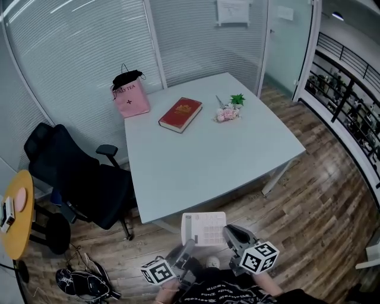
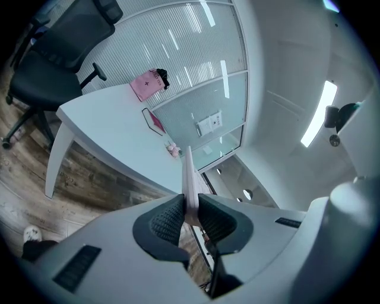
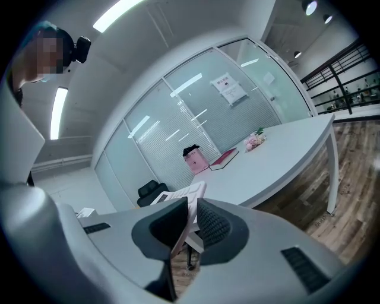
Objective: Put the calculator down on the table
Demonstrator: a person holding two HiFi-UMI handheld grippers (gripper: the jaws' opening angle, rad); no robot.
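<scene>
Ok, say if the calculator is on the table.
Not yet: left gripper and right gripper hold the calculator short of the table.

Calculator [image 1: 203, 228] hangs just short of the table [image 1: 202, 172] near edge, over the floor. Your left gripper [image 1: 191, 242] clamps its left side and your right gripper [image 1: 227, 233] its right. On the table's far side: bag [image 1: 130, 98] at the left corner, book [image 1: 180, 114] right of it, flowers [image 1: 228, 111] further right. Chair [image 1: 77, 178] stands left of the table.

pink bag [image 1: 131, 100]: "TEA", "+" below | wall notice [image 1: 233, 12]: illegible
</scene>
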